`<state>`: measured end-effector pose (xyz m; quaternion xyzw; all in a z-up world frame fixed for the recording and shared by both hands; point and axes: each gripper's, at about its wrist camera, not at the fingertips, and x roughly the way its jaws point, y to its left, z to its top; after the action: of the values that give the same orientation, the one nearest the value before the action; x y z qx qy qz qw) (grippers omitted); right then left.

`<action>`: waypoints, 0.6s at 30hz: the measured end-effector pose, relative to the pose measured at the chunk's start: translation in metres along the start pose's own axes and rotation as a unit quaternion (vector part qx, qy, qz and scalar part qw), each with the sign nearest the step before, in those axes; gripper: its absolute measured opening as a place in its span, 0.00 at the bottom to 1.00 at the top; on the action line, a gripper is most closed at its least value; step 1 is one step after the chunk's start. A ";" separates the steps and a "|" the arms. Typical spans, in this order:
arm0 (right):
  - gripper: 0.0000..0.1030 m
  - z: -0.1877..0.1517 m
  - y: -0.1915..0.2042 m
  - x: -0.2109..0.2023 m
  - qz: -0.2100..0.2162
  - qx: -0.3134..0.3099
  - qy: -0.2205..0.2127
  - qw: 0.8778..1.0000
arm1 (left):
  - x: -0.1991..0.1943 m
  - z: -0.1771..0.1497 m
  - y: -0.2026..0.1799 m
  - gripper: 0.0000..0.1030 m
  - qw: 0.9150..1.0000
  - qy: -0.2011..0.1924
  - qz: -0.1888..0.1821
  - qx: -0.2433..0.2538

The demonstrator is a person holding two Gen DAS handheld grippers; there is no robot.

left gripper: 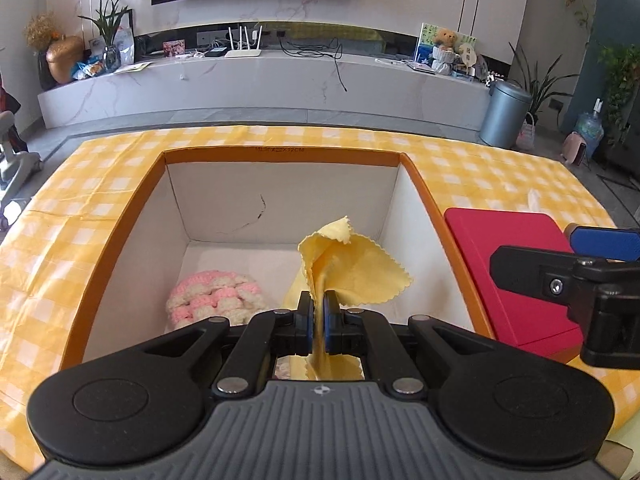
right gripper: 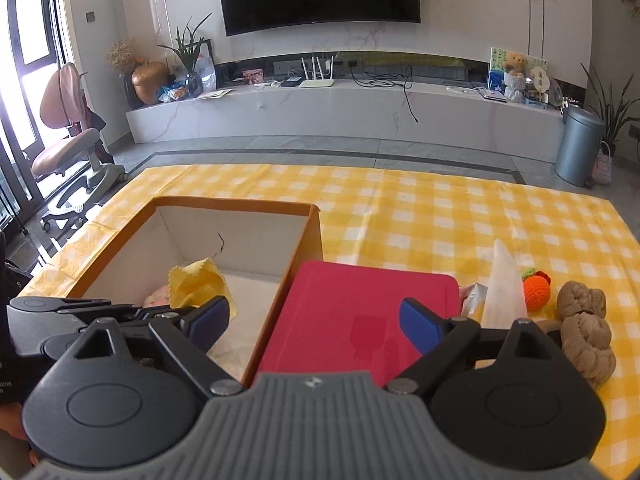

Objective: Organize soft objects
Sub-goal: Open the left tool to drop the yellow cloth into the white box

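Observation:
My left gripper (left gripper: 319, 322) is shut on a yellow cloth (left gripper: 352, 268) and holds it over the open orange box (left gripper: 280, 154), above its white floor. A pink and white crocheted piece (left gripper: 216, 298) lies in the box at the left. In the right wrist view the cloth (right gripper: 200, 286) and the box (right gripper: 236, 202) show at the left. My right gripper (right gripper: 316, 322) is open and empty above the red lid (right gripper: 360, 304). It shows in the left wrist view at the right edge (left gripper: 592, 264).
The red lid (left gripper: 512, 264) lies right of the box on the yellow checked tablecloth (right gripper: 440, 216). Right of it are a tissue pack (right gripper: 502, 288), an orange crocheted fruit (right gripper: 536, 288) and a brown knotted towel (right gripper: 586, 328).

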<state>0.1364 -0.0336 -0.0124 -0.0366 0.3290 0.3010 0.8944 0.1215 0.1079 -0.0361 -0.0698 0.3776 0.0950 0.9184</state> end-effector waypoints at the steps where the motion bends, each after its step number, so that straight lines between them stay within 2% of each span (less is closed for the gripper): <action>1: 0.88 -0.002 -0.001 -0.001 0.000 0.000 0.001 1.000 | -0.001 -0.001 0.001 0.06 1.000 -0.001 0.002 0.000; 5: 0.88 -0.004 -0.002 0.000 -0.002 -0.006 0.005 1.000 | -0.002 0.000 0.001 0.06 1.000 -0.008 0.008 0.004; 6: 0.88 -0.004 -0.002 0.000 -0.002 -0.007 0.005 1.000 | -0.003 0.000 0.001 0.09 1.000 -0.011 0.010 0.005; 7: 0.88 -0.004 -0.002 -0.001 -0.002 -0.008 0.006 1.000 | -0.005 0.000 0.001 0.15 1.000 -0.016 0.015 0.005; 8: 0.88 -0.005 -0.002 -0.002 -0.002 -0.008 0.005 1.000 | -0.006 0.001 0.000 0.33 1.000 -0.021 0.020 0.005; 9: 0.88 -0.003 -0.004 -0.003 -0.001 -0.008 0.004 1.000 | -0.009 0.002 0.000 0.57 0.999 -0.028 0.028 0.003; 11: 0.88 -0.002 -0.005 -0.005 -0.003 -0.007 0.003 1.000 | -0.017 0.006 0.000 0.77 0.998 -0.054 0.038 -0.001; 13: 0.88 -0.001 -0.005 -0.006 -0.003 -0.005 0.002 1.000 | -0.026 0.009 0.002 0.79 0.997 -0.072 0.035 -0.006; 18: 0.88 -0.001 -0.007 -0.009 -0.002 0.005 0.000 1.000 | -0.040 0.015 0.003 0.80 0.997 -0.076 0.027 0.003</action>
<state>0.1347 -0.0443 -0.0082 -0.0325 0.3305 0.2974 0.8951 0.1029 0.1093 0.0030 -0.0492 0.3089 0.1239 0.9417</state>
